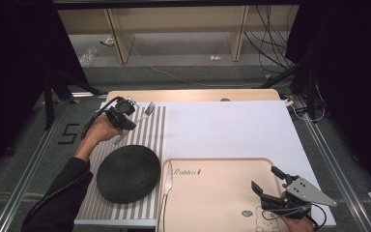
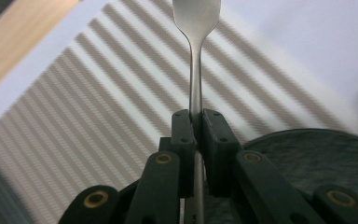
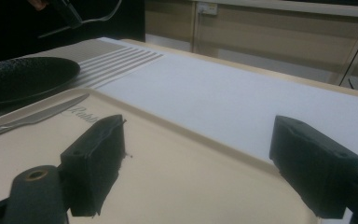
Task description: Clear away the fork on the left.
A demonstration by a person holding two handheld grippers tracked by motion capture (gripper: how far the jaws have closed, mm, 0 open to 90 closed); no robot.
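Note:
My left gripper is shut on a silver fork, held above the striped placemat at the table's far left. In the left gripper view the jaws pinch the fork's handle, with its head pointing away from me. The fork and the left gripper also show far off in the right gripper view. A black plate lies on the placemat nearer the person. My right gripper stands open over the right part of a beige tray, with nothing between its fingers.
A table knife lies along the tray's left edge, beside the plate. A white mat covers the table behind the tray. The wooden tabletop's far edge shows beyond it. Cables lie on the floor behind.

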